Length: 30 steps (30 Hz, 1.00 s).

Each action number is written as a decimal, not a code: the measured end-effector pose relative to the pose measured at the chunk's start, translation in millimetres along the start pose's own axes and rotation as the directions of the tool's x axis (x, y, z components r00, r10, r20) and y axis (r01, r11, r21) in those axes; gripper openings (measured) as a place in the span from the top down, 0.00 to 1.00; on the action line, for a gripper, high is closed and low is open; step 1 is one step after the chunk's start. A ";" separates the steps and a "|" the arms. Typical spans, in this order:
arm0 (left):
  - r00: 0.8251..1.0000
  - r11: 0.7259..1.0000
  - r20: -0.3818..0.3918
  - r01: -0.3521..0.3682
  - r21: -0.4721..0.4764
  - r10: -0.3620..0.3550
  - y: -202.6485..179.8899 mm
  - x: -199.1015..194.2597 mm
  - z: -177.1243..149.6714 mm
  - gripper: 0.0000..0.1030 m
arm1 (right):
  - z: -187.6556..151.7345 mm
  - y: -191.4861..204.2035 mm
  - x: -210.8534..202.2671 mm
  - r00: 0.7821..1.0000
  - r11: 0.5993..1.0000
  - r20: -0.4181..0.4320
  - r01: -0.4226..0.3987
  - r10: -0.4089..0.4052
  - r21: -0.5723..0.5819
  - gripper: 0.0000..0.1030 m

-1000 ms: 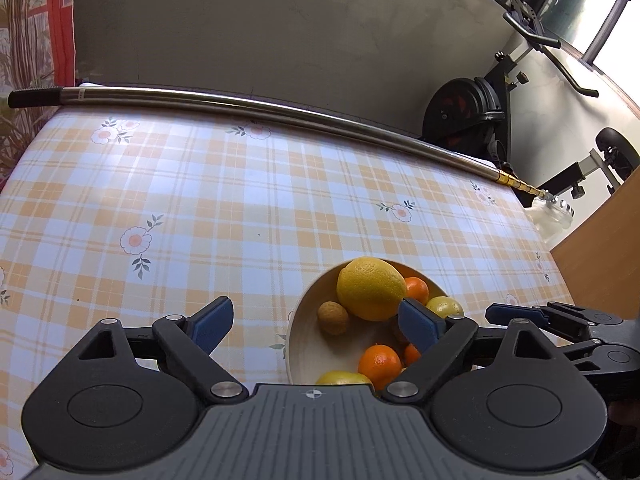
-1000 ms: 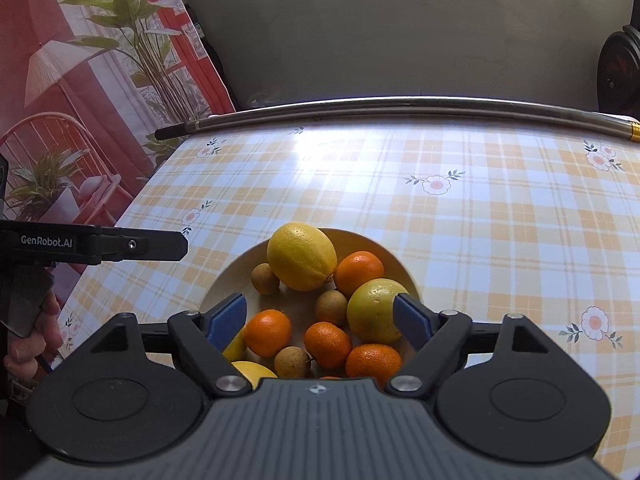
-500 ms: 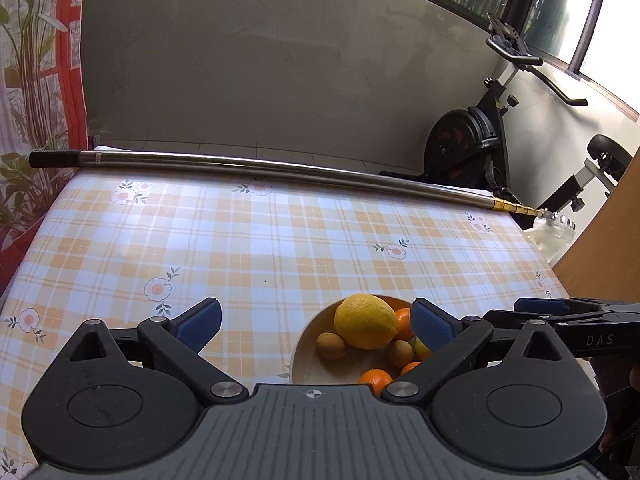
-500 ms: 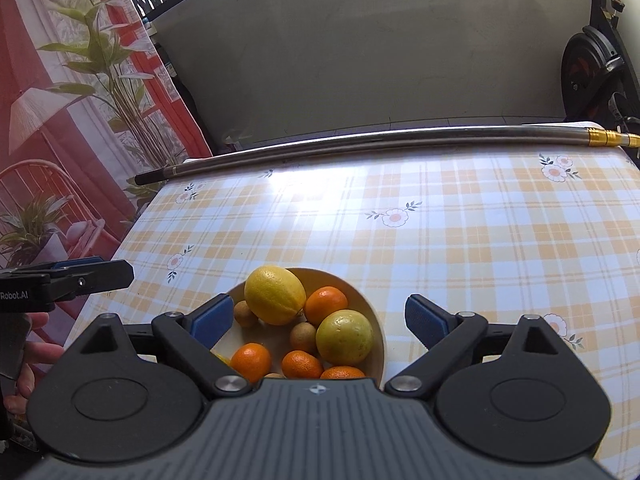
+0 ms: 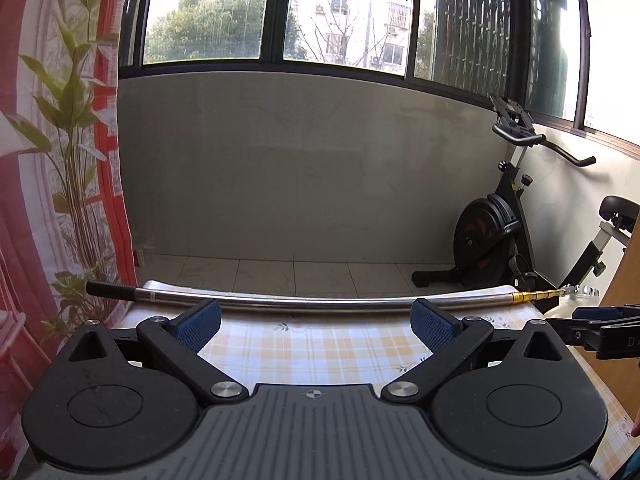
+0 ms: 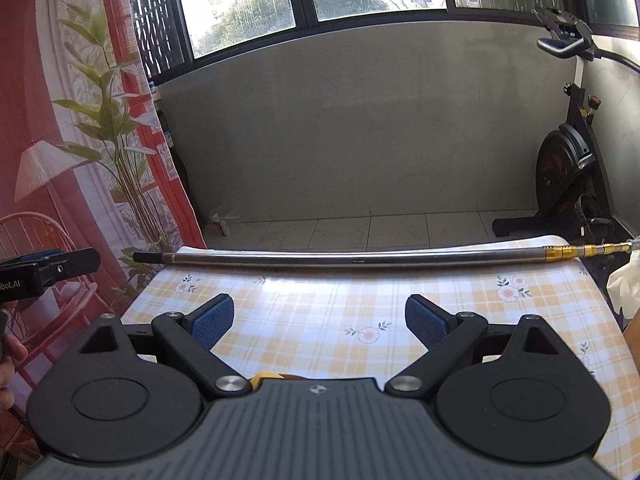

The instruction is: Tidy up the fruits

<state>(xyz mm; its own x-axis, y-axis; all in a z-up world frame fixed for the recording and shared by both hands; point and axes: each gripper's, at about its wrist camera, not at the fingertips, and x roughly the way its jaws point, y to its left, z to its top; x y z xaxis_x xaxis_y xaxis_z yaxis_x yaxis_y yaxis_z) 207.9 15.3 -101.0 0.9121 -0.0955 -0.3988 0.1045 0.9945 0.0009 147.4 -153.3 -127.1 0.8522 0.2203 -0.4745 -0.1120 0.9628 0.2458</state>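
Change since earlier: both cameras are tilting up and pulling back; fruit bowl, in plain view half a second ago, is dropping out under the tool bodies.
Left tongs [image 5: 315, 322]: blue pads are standing wide apart, gripping nothing, hovering over the near desk edge.
Right tongs [image 6: 319, 320]: pads are also spread apart, holding nothing, sitting above the checked cloth.
Fruit: only a yellow sliver [image 6: 267, 377] is peeking out at the front edge of the right tool body, in the right view; can't tell which fruit. Left view is showing no fruit at all.
Bowl: thin brownish strip beside that sliver is possibly the rim, too little showing to confirm.
Hidden: the near half of the desk [image 6: 460, 312] is being covered by the black tool housings in both views.
Cross views: right tongs' tip is poking in at the left view's right edge [image 5: 600, 326]; left tongs' tip is showing at the right view's left edge [image 6: 48, 270], lettering cut off.
Hand [image 6: 8, 364]: fingers are partly showing at the right view's left border, mostly out of frame.
Metal pole [image 6: 360, 258]: lying across the far desk edge, black grip left, gold end right.
Exercise bike [image 5: 500, 232]: standing on the floor, back right, beyond the desk.
Curtain [image 6: 60, 140]: plant-print, hanging at left.
Window [image 5: 272, 8]: running above the low wall.
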 end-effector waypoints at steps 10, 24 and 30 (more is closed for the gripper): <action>0.990 0.996 0.130 -0.060 0.062 0.051 -33.5 -34.5 46.6 0.01 | 26.0 11.4 -37.1 0.990 0.999 0.140 0.037 -0.033 -0.026 0.04; 0.990 0.996 0.130 -0.057 0.070 0.048 -45.3 -44.8 49.8 0.01 | 30.0 9.8 -54.8 0.982 0.998 0.177 0.068 -0.065 -0.011 0.03; 0.992 0.996 0.119 -0.056 0.071 0.047 -40.9 -43.0 49.2 0.01 | 29.5 8.3 -56.4 0.981 0.997 0.182 0.073 -0.071 -0.002 0.03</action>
<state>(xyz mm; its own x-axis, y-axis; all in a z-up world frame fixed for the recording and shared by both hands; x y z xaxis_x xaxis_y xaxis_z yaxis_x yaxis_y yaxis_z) 183.9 -23.4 -38.7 0.9568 -0.0529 -0.2861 0.0813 0.9928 0.0884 113.5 -162.3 -73.4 0.9366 0.1189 -0.3296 -0.0505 0.9766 0.2089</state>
